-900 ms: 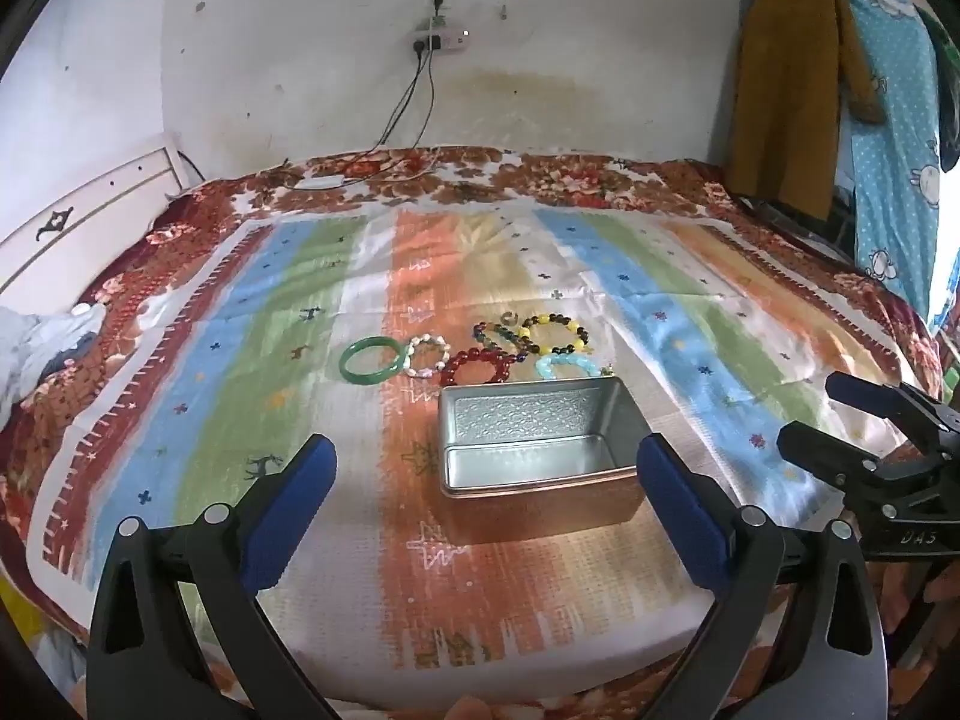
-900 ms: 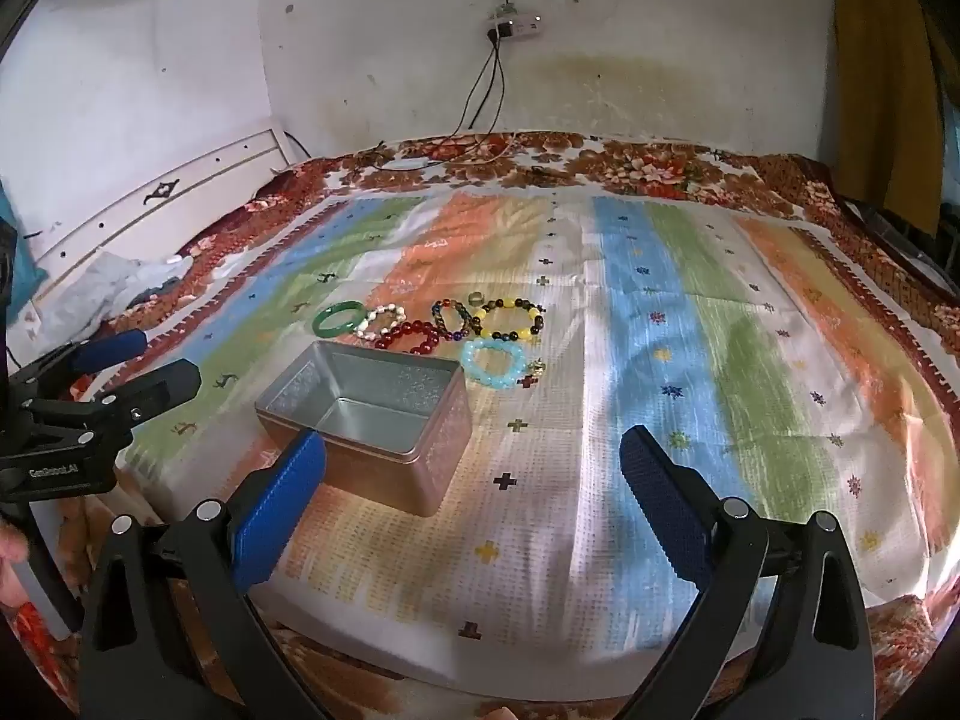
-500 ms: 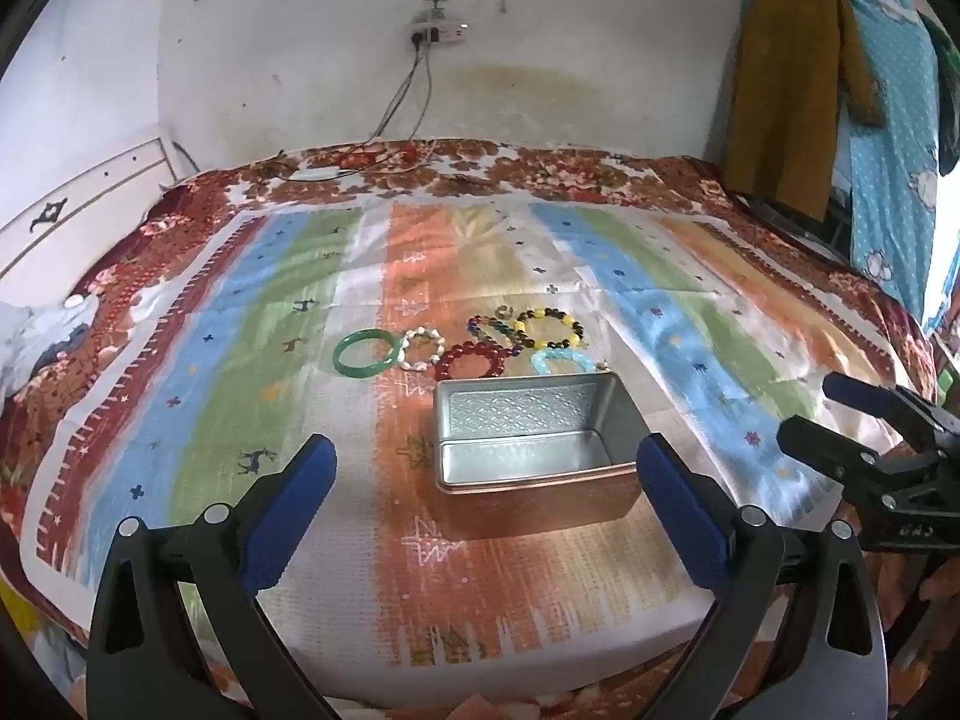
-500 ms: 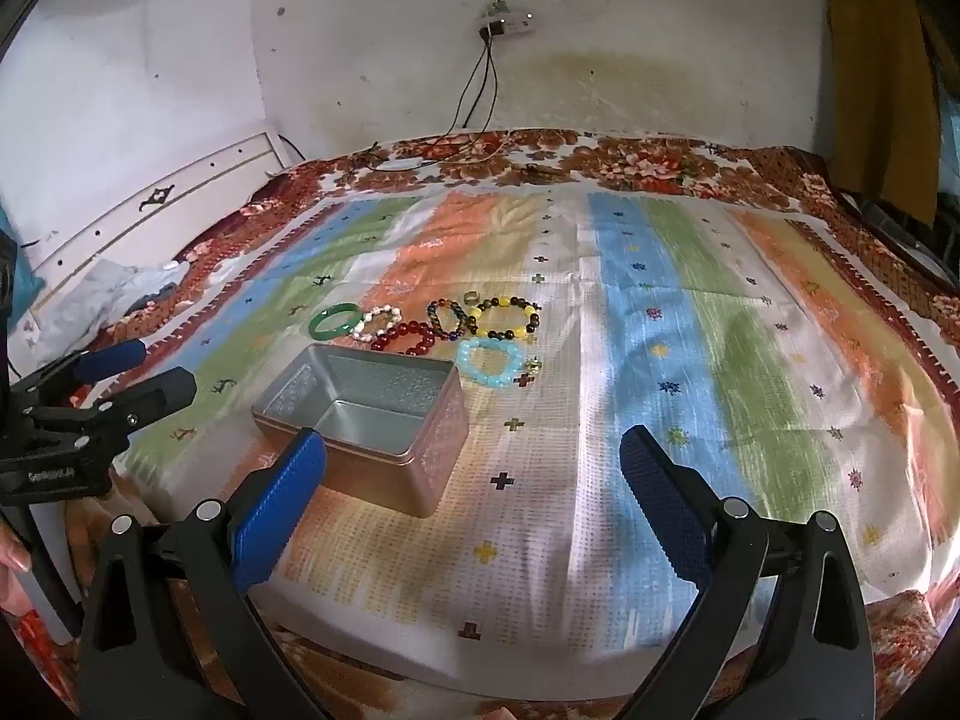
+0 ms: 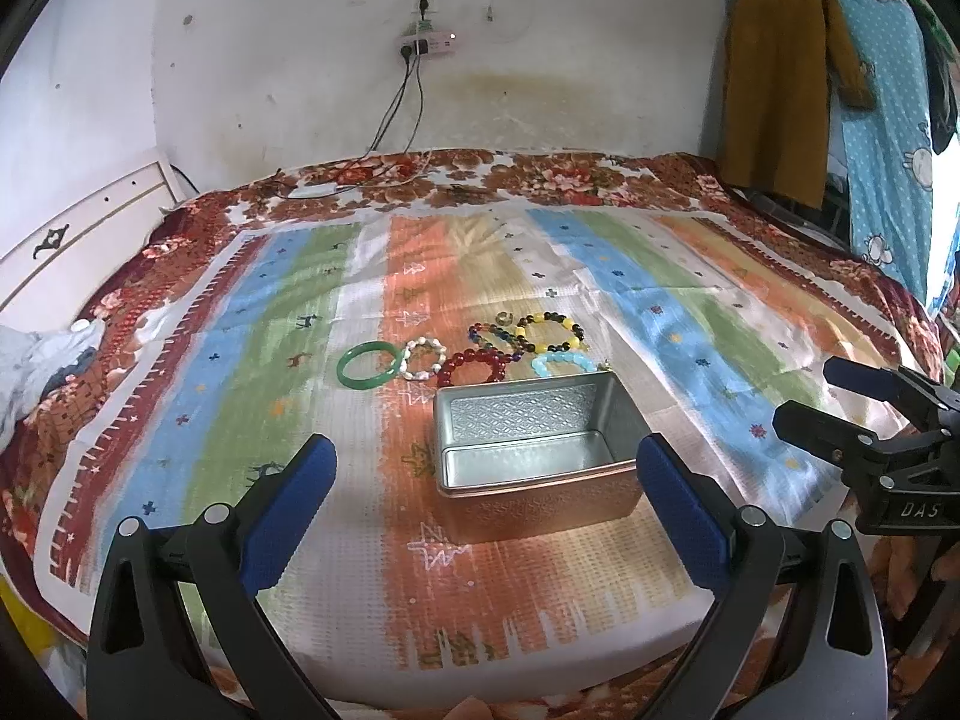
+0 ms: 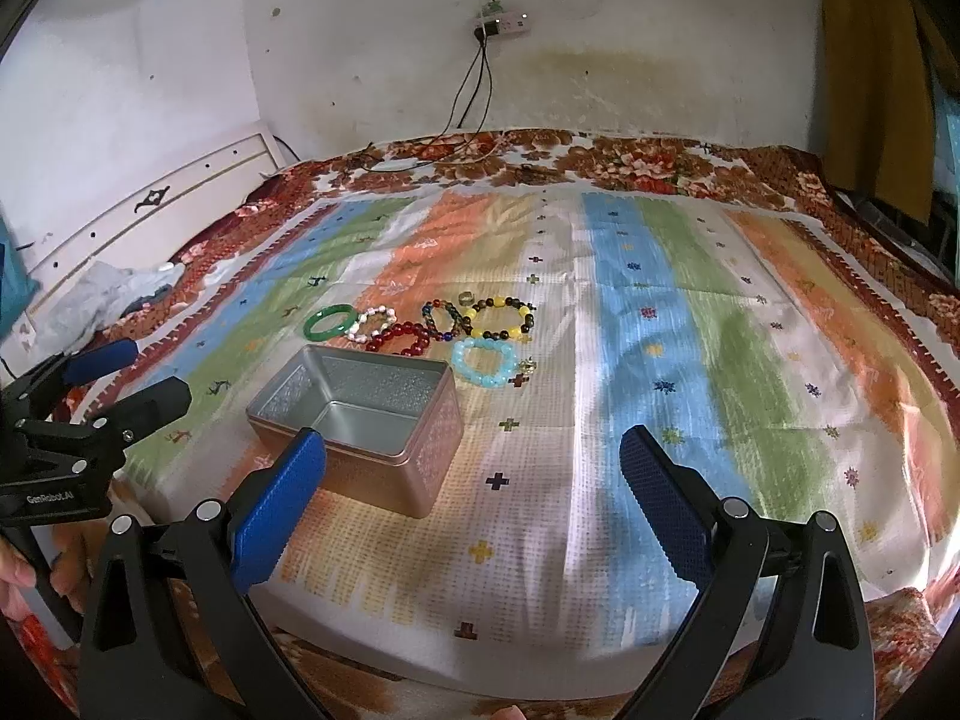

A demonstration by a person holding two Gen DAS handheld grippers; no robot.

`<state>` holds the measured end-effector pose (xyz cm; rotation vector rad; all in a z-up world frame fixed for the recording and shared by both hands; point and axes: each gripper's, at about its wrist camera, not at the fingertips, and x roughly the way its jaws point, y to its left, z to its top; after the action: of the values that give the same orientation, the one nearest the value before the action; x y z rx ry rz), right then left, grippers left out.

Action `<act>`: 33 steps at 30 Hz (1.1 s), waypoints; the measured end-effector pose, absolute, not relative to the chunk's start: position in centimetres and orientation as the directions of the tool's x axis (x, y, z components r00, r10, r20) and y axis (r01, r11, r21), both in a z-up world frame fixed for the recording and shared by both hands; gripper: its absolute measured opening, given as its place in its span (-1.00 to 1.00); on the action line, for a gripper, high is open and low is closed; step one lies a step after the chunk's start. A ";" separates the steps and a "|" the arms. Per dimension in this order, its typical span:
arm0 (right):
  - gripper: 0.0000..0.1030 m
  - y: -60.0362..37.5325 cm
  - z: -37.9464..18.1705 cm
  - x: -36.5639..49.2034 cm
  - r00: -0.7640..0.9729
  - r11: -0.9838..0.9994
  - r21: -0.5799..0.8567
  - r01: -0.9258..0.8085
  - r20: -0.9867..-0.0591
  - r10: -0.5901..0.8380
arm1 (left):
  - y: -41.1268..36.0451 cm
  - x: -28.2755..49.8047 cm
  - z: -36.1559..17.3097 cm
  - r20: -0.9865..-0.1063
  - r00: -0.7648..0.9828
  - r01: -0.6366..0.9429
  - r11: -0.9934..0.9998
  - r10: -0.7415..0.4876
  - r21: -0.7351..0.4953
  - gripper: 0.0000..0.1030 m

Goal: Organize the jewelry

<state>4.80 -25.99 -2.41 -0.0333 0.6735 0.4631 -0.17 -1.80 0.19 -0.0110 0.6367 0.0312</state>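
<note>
1. Two hand-held grippers hang over the near edge of a bed, the left hand-held gripper [image 5: 486, 498] and the right hand-held gripper [image 6: 474, 492] both with jaws spread wide and nothing between them.
2. The task appears to be at its opening step: an empty metal tin [image 5: 531, 456] sits on the striped bedspread [image 5: 690, 330] with no jewelry inside it.
3. The pieces lie in a loose row just beyond the tin at 12 o'clock: a green bangle [image 5: 367, 365], a white bead bracelet [image 5: 425, 358], a red bead bracelet [image 5: 471, 365], a yellow-and-dark bead bracelet [image 5: 550, 331] and a pale blue bead bracelet [image 5: 563, 363] touching or nearly touching the tin's far rim.
4. The next move likely calls for reaching past the tin and closing on one bracelet.
5. Open bedspread lies at 3 and 9 o'clock; the bracelets crowd each other, and the tin's walls stand in the direct path.
</note>
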 end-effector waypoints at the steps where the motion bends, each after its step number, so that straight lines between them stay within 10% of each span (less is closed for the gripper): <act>1: 0.93 -25.9 -2.4 4.8 0.685 0.899 0.113 -0.424 -0.610 0.399 | -1.9 -0.2 0.2 -0.595 0.803 -0.036 0.999 0.028 -0.001 0.90; 33: 0.93 -25.6 -2.9 4.8 0.677 0.898 0.108 -0.426 -0.620 0.396 | 0.1 0.5 -0.8 -0.633 0.773 -0.064 0.998 0.036 -0.022 0.90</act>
<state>4.78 -25.57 -2.87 -0.0469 0.6856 0.4619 0.51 0.14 -0.84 -0.0432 0.6851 0.0544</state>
